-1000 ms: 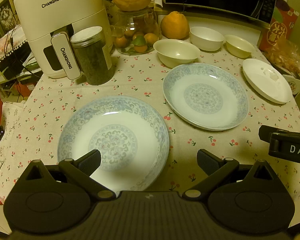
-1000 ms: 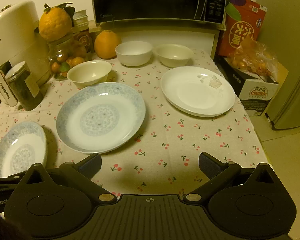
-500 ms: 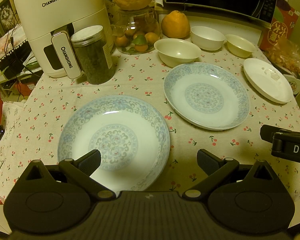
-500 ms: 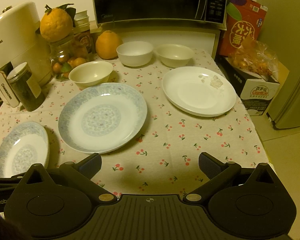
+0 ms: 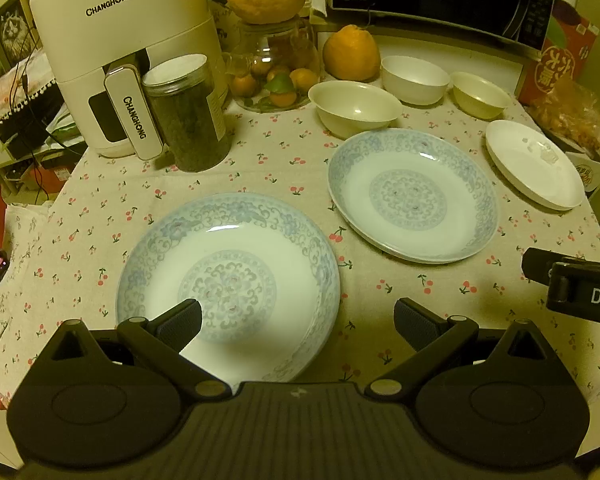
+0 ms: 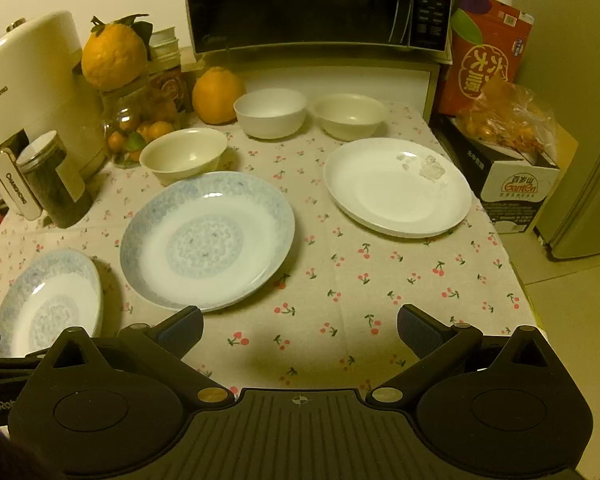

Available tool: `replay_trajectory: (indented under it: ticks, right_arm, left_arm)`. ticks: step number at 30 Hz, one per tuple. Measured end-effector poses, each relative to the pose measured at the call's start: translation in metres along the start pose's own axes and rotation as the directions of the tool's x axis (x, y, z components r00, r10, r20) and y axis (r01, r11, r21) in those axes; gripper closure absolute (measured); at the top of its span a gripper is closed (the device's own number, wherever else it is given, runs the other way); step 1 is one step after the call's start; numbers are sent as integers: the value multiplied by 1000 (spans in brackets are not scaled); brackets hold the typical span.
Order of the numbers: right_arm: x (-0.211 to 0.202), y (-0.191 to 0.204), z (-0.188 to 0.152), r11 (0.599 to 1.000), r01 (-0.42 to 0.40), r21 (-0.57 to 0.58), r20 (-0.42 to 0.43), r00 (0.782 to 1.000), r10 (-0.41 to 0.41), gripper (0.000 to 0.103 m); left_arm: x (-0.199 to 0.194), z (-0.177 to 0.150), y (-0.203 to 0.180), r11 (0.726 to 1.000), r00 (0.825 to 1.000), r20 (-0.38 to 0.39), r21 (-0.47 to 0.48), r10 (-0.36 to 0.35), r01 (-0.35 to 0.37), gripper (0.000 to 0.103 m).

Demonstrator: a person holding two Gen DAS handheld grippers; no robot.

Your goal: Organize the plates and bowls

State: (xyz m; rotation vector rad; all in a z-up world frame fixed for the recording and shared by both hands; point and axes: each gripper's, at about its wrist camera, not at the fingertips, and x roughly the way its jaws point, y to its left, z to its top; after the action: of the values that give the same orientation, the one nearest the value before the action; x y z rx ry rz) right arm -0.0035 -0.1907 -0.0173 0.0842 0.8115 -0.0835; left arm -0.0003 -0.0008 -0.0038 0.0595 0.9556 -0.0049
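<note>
Nearest, the left hand-held gripper hangs with its fingers spread apart and empty over the near rim of a blue-patterned plate, while the right hand-held gripper is likewise spread wide and empty above the cherry-print cloth of the bench. Just beyond lies a second blue-patterned plate, lying apart from the first, with a plain white plate to its right. Farther back stand three bowls near the oranges, below the microwave.
</note>
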Motion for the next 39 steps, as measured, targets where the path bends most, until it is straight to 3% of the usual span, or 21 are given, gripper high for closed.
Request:
replay_trajectory:
  ticks: [39]
  right_arm:
    - [-4,-2,2,1000,0,5,1,1000,0,0]
  left_arm:
    - [-2,-1,-1,1000,1000,10,8,0,0,0]
